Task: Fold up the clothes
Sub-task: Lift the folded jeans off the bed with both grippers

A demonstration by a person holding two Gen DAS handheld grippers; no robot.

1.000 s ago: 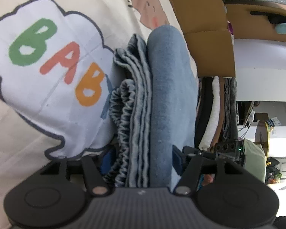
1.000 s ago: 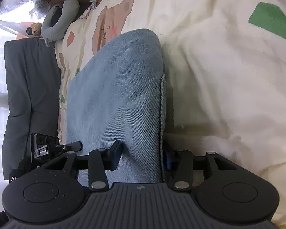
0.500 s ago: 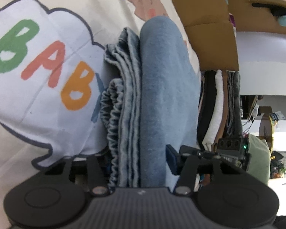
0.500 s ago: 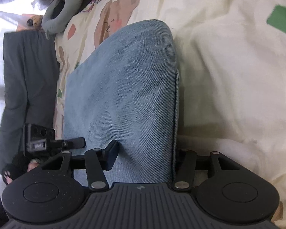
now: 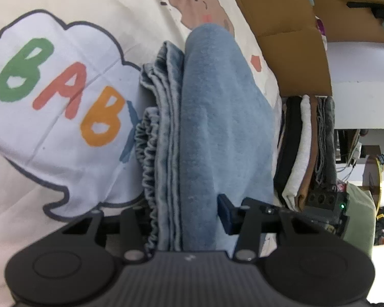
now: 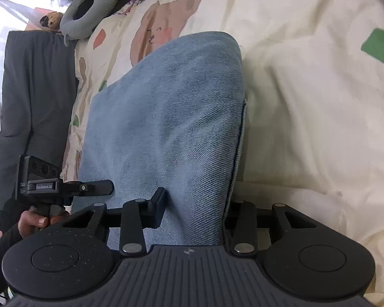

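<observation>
The left gripper [image 5: 181, 220] was clamped on the layered edge of the folded denim garment [image 5: 217, 117], elastic waistband and hems stacked between its fingers, while the right gripper [image 6: 194, 212] pinched the opposite, smooth folded edge of the same bundle [image 6: 171, 117]. The denim was already doubled over several times into a thick, compact packet, held between the two tools above or against the cream printed bedsheet [image 6: 307, 89]; whether it rested on the sheet cannot be told. To the right in the left wrist view, beyond the bundle, a stack of folded clothes [image 5: 307, 148] stood by a cardboard box [image 5: 281, 25]. Judging from this, the folding of this piece looked finished or nearly so, with only its setting-down somewhere left.
</observation>
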